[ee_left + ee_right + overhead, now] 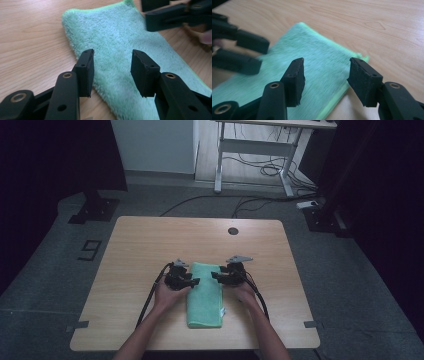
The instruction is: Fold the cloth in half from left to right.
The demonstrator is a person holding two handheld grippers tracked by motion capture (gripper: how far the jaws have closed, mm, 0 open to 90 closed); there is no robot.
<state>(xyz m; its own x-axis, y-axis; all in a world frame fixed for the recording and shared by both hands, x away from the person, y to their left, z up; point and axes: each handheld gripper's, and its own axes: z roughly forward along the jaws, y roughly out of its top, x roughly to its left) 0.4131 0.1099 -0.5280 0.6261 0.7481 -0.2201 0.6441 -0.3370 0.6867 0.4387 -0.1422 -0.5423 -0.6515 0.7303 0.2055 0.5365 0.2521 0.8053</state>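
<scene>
A folded green towel (205,295) lies flat on the near middle of the wooden table (140,245), its long axis running from near to far, with its far short edge between the two grippers and its near end close to the table's near edge. The left gripper (194,282) sits at the towel's left long edge and the right gripper (215,275) at its right long edge, both over the far half and pointing inward toward each other, about equally close to the cloth. In the left gripper view, the left gripper (112,72) has its jaws standing apart over the towel (117,50) with nothing pinched between them; in the right gripper view, the right gripper (325,80) is likewise parted above the towel (312,65), straddling its right edge. Bare tabletop lies open on both sides and beyond the far edge, leaving good room to drag or fold; the near side looks tighter.
</scene>
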